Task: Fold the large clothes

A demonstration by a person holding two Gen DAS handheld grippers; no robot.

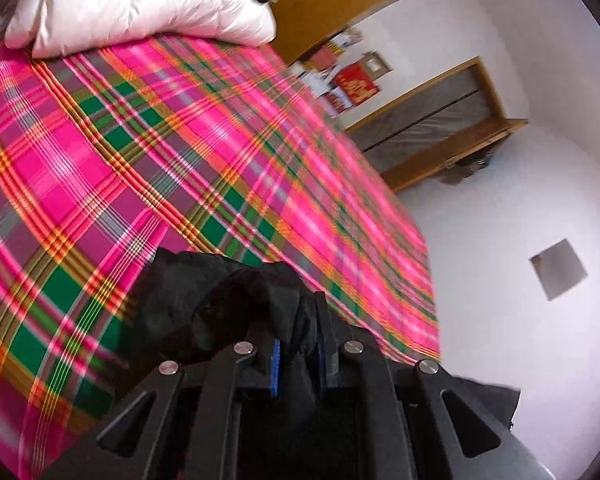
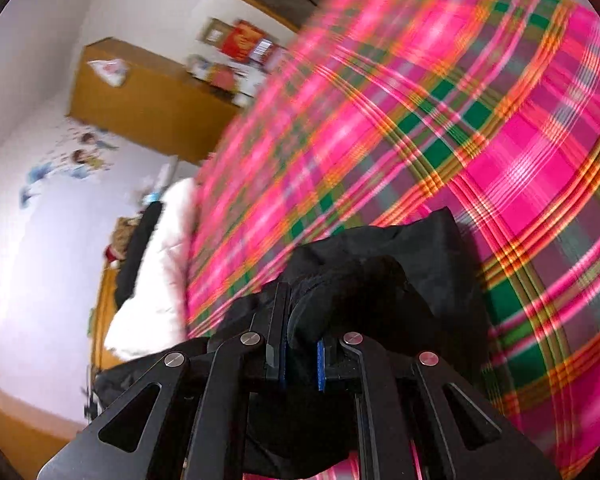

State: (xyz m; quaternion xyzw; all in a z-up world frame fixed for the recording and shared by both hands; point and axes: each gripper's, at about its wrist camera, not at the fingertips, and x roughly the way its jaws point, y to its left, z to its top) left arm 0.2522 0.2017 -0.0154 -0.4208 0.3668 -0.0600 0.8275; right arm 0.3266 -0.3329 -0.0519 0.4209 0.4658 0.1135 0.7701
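Note:
A black garment (image 1: 220, 300) is bunched between the blue pads of my left gripper (image 1: 298, 344), which is shut on it above a pink, green and orange plaid bed sheet (image 1: 140, 140). In the right wrist view another part of the black garment (image 2: 380, 280) is pinched in my right gripper (image 2: 300, 340), also shut on it, over the same plaid sheet (image 2: 460, 120). The cloth hangs down around both sets of fingers and hides their tips. Both views are blurred by motion.
A white puffy quilt (image 1: 140, 4) lies at the far end of the bed, also seen as the white quilt (image 2: 160, 260) with a dark item on it. A wooden cabinet (image 2: 140, 96), a wooden-framed window (image 1: 432, 120) and white walls surround the bed.

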